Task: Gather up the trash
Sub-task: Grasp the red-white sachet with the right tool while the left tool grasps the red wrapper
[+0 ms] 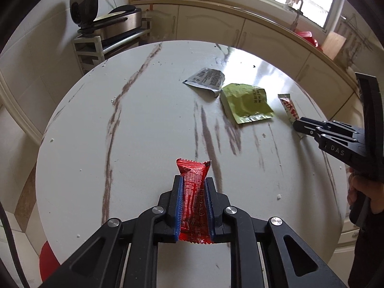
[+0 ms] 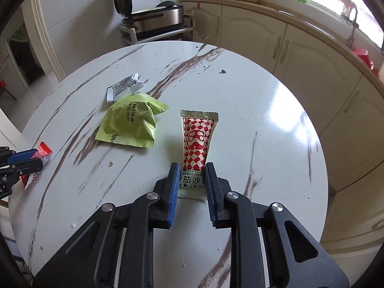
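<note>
- Counting four wrappers: one red [image 1: 193, 192], one checkered [image 2: 198, 144], one green [image 2: 132, 124], one silver [image 2: 124, 86].
- Your left gripper [image 1: 193, 180] clamps the red.
- Your right gripper [image 2: 192, 180] pinches the checkered on the table [image 2: 264, 120].

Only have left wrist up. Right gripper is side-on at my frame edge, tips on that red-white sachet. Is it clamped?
Observer: Yes. In the right wrist view, the right gripper's blue pads meet both side edges of the red-white sachet's lower end.
Operator: What's in it?
Observer: The print near the pads reads tomato sauce.
Operator: Green packet and white sachet, apart or touching?
Observer: Overlapping. From that side, the green packet's far edge covers the near edge of the white sachet.
</note>
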Motion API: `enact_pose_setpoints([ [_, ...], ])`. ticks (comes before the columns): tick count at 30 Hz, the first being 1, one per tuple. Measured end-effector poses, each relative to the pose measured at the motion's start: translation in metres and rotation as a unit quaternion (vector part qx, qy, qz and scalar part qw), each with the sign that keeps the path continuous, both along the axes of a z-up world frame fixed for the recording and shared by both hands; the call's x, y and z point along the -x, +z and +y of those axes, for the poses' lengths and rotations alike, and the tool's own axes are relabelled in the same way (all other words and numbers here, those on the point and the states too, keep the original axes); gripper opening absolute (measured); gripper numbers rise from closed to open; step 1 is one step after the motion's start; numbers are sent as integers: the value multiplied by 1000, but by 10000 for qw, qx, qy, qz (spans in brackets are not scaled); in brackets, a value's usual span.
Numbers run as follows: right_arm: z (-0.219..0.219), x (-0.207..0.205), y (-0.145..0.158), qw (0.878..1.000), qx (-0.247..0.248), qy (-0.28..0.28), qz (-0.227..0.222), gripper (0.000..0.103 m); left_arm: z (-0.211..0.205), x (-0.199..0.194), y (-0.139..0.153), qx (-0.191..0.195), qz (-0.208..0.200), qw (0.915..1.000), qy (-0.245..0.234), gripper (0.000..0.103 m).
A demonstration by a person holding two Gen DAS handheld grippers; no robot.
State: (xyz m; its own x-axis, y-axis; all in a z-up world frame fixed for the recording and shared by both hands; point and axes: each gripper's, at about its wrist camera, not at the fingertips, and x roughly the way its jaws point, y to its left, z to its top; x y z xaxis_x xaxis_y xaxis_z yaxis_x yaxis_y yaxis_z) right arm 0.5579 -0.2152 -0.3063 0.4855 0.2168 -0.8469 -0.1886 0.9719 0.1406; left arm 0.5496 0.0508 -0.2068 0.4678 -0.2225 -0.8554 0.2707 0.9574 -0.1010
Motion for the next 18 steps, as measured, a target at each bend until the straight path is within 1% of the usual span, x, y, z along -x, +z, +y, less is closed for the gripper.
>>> enact_pose_setpoints([
  [2, -9, 12, 5, 9997, -260, -27, -41, 4, -9, 8, 8, -12, -21, 10000, -59, 13],
  [5, -17, 27, 10, 9990, -434, 15, -50, 2, -23, 21, 19, -8, -83, 9998, -173, 13],
  [7, -21, 40, 11, 9990, -444, 35, -55, 2, -35, 30, 27, 15, -102, 9997, -225, 13],
  [9, -28, 49, 12, 9984, -573, -25, 6, 1, -45, 40, 34, 49, -134, 9995, -280, 13],
  [10, -30, 55, 15, 9983, -586, 29, -17, 1, -48, 44, 37, 58, -142, 9995, -291, 13],
  [12, -28, 59, 15, 9993, -350, 71, 100, 1, -55, 54, 41, 74, -135, 9992, -362, 13],
  [13, -30, 61, 16, 9995, -316, 1, 11, 2, -57, 58, 42, 60, -141, 9992, -370, 13],
  [15, -34, 61, 17, 9994, -317, -112, -22, 10, -61, 65, 44, 54, -132, 9992, -375, 13],
  [16, -34, 60, 17, 9992, -378, -152, -16, 16, -63, 68, 44, 49, -104, 9992, -371, 13],
  [17, -33, 60, 17, 9991, -404, -140, -53, 33, -66, 69, 44, 26, -81, 9993, -353, 13],
  [18, -29, 59, 16, 9991, -396, -153, -69, 46, -68, 72, 44, 14, -71, 9994, -350, 13],
])
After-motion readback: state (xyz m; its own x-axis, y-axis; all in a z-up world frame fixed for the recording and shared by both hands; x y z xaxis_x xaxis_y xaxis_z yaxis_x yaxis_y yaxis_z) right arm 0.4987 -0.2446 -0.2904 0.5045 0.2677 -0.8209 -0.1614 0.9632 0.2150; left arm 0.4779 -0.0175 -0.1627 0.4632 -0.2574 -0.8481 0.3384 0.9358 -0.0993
